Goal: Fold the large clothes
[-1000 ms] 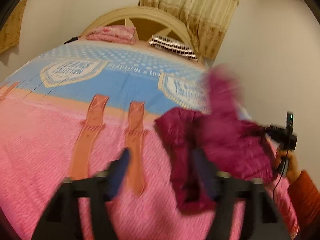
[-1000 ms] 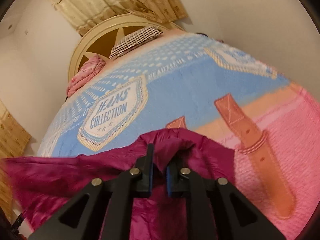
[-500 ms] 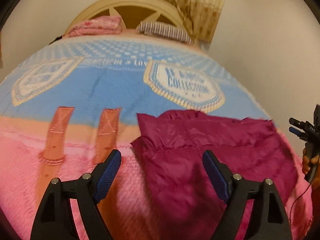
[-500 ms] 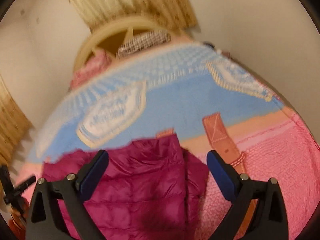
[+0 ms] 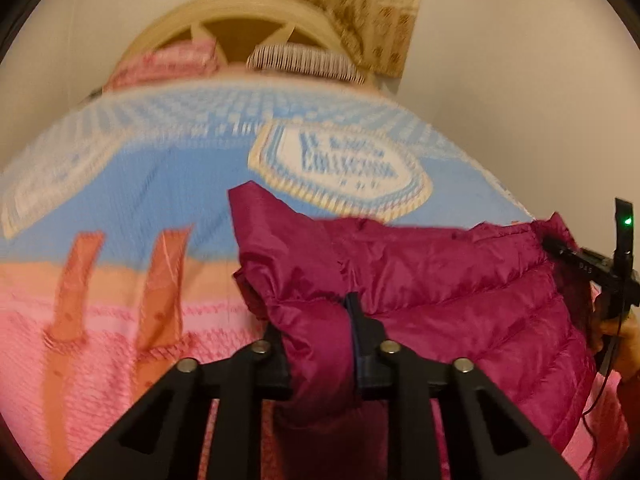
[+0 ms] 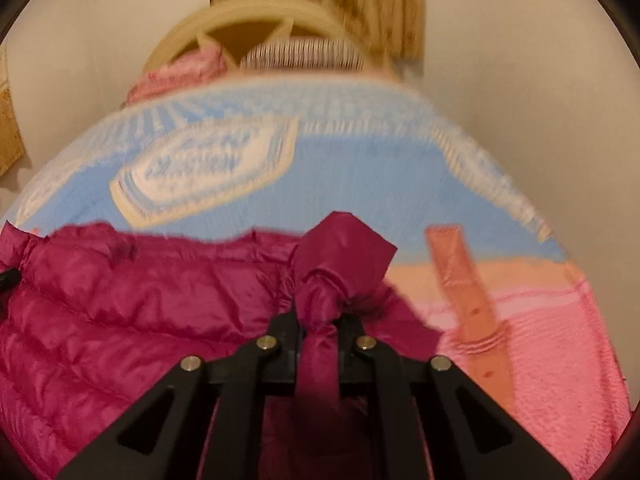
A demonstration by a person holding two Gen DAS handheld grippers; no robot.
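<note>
Your left gripper (image 5: pixel 316 344) is closing, and its fingers (image 5: pixel 360 332) already pinch a bunched fold of the magenta puffer jacket (image 5: pixel 460 280) at six o'clock in the left wrist view. The fabric bulges up between the two fingers and hides most of the left one. From there the jacket spreads toward three o'clock, lying across the bed (image 5: pixel 100 360), on the pink lower part of the bedspread (image 5: pixel 160 184) with its upper edge reaching onto the blue part just under the cream badge print. At three o'clock in that view your right hand (image 5: pixel 616 332) shows at the jacket's far edge, gripping its black tool.

Your right gripper (image 6: pixel 320 332) is closing too, and its fingers (image 6: pixel 286 326) squeeze a twisted, rope-like piece of the same jacket (image 6: pixel 120 300) at six o'clock in the right wrist view. The pinched cloth rises into a loose crumpled peak toward twelve o'clock, while the quilted body fans out toward nine o'clock over the bed (image 6: pixel 540 340).

Beyond the jacket, at twelve o'clock in both views, a striped pillow (image 5: pixel 304 58) and a folded pink blanket (image 5: pixel 160 64) sit against the rounded headboard (image 5: pixel 248 12), with a curtain (image 5: pixel 360 0) above. Both views are motion-blurred
</note>
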